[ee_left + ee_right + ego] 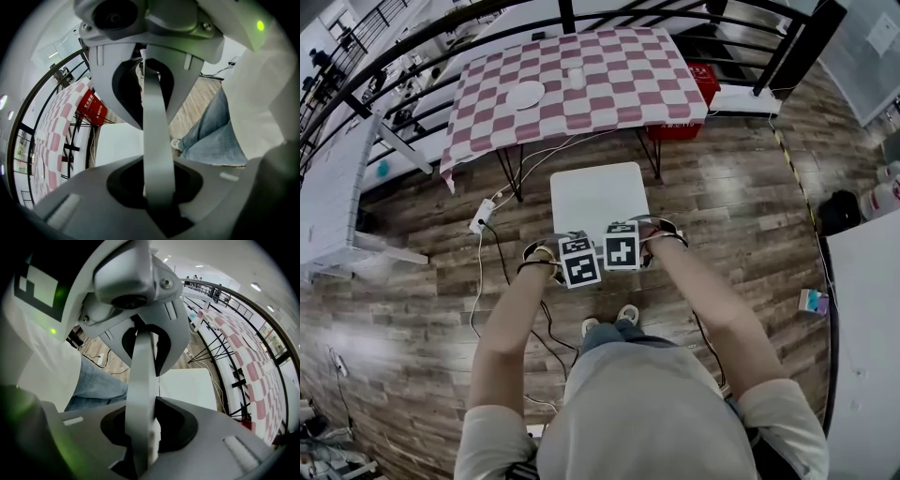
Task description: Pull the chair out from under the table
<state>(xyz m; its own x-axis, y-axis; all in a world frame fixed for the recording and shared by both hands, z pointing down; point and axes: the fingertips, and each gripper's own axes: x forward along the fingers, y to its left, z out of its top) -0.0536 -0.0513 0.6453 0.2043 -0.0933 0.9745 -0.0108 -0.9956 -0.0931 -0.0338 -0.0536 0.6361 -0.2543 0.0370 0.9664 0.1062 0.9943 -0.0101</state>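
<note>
Chair [598, 197]: it stood on the wooden floor just in front of the near edge of the surface [487, 112]. Its white seat looked almost fully out from under the checked cloth.
Left gripper [157, 185]: it was clamped on the thin grey top edge of the backrest [157, 122], on the chair side away from the surface.
Right gripper [143, 427]: it was pinching the same backrest edge just beside the left one.
Risk, slipping: the backrest edge was thin and smooth, so I judged that a quick pull away from the surface could draw it out of the jaws.
Risk, tipping: both grips sat high on the chair, so a strong pull could lift the legs nearest the surface and tilt the chair toward the person.
Risk, turning: the two grips were close together, so an uneven pull could swing the seat sideways against a leg of the surface.
Risk, cables: the cables [502, 272] lay on the floor on the near side of the surface, so a chair leg could catch one and drag the power strip [482, 216].
Risk, feet: the shoes [609, 321] were directly behind the chair, farther from the surface, so more pulling could hit them.
Count, chairs: one.
Count, surfaces with checked cloth: one.
Count, grippers: two.
Count, on the surface: one white plate [525, 95] and one cup [577, 78].
Count, under the far side of the surface: one red crate [698, 89].
Count, power strips: one.
</note>
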